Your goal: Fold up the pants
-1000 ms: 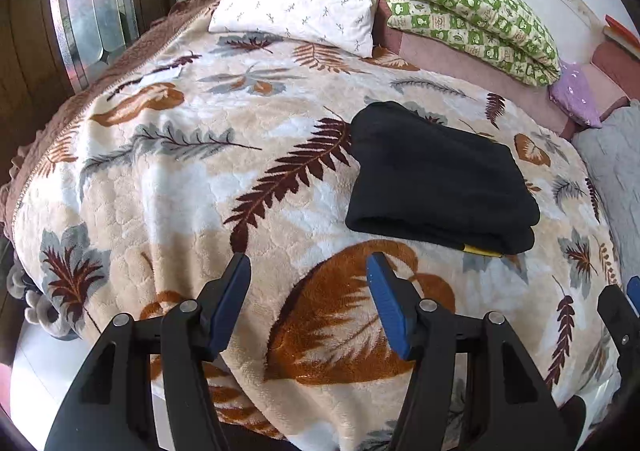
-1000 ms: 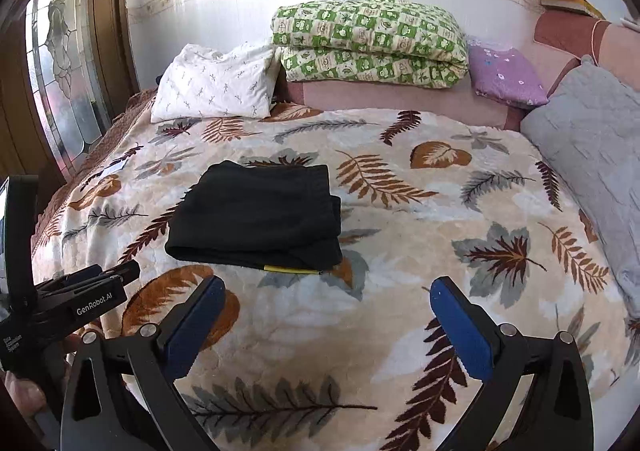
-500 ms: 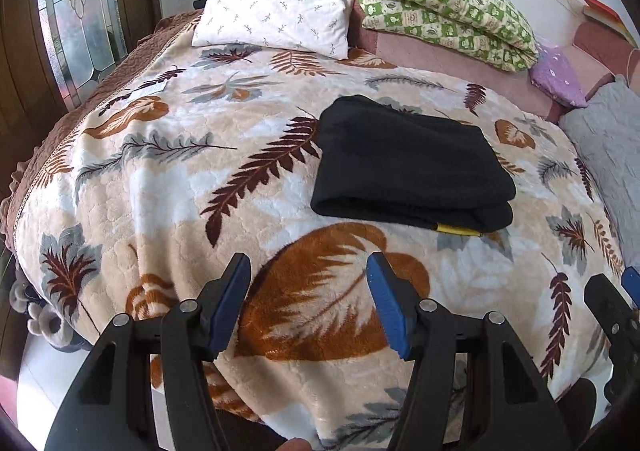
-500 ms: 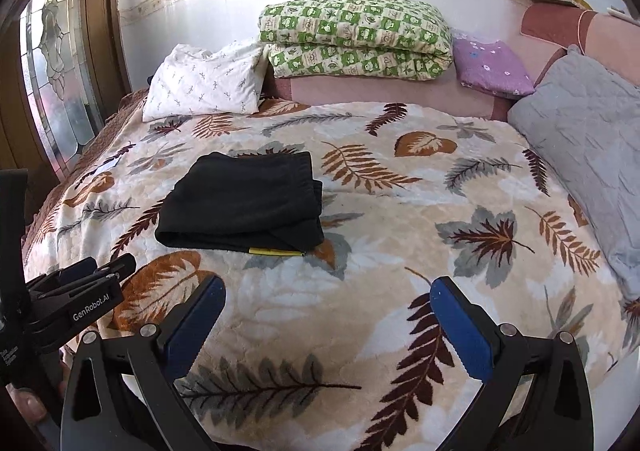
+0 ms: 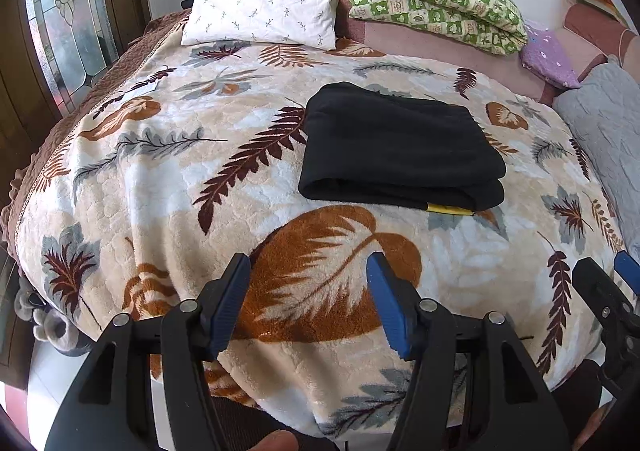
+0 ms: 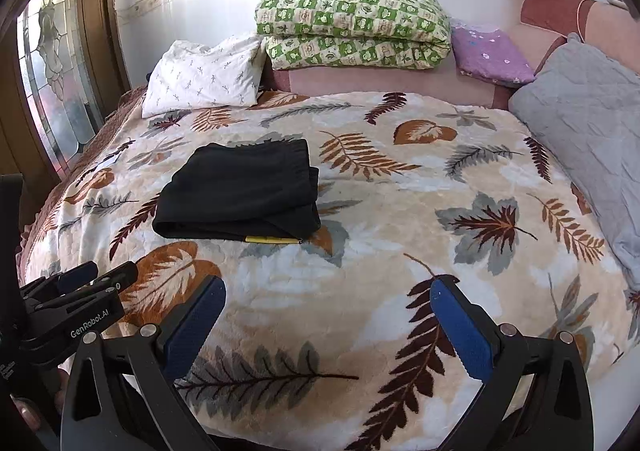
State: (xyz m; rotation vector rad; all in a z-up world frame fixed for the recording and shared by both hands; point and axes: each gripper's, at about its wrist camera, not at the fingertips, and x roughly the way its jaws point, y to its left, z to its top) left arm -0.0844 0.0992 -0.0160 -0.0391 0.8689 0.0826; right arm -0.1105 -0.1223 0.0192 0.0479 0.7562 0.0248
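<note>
**Both grippers back away from the folded pants**

Over the last second both hand-held grippers have drawn back toward the foot of the bed, so the black pants [image 5: 400, 155] now sit further off in each wrist view and more of the bed's near edge shows. The pants themselves have not shifted: they lie in a neat rectangular stack near the middle of the leaf-print blanket [image 5: 168, 187], a strip of yellow [image 6: 269, 239] peeking out at the near edge.

The left hand-held gripper [image 5: 308, 299] hangs with its jaws spread apart and nothing between them; the right hand-held gripper [image 6: 326, 315] is spread wider still, also holding nothing. Neither touches the cloth.

From where I stand the folding looks finished. The fabric seems soft, thick and limp, light enough to lift but quick to sag and unfold; I'd pinch it at the rounded fold along the near-left edge, through all the layers.

Nothing lies between the grippers and the pants. A white pillow [image 6: 204, 77], a green checked quilt [image 6: 352, 27], a purple cushion [image 6: 494, 51] and a grey quilted cover [image 6: 592, 123] sit well apart along the head and right side.
</note>
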